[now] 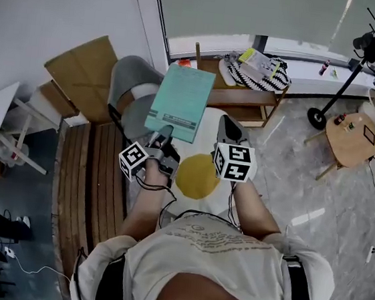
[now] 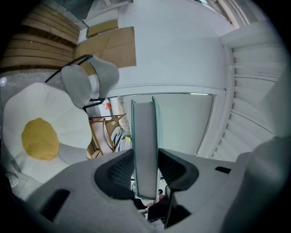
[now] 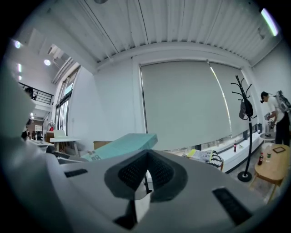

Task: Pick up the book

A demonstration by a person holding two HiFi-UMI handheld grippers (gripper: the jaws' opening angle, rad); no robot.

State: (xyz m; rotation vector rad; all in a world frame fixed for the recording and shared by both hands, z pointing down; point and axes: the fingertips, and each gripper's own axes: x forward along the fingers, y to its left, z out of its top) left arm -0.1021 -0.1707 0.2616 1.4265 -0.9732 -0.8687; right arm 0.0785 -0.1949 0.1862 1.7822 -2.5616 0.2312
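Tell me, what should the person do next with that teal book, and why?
Probably just hold it steady: the left gripper already clamps the book by its lower edge, lifted clear of the egg cushion, so the pickup looks done.

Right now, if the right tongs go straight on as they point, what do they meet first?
Nothing near: the right tongs point past the book, held left of that line. Probably the window blind far ahead.
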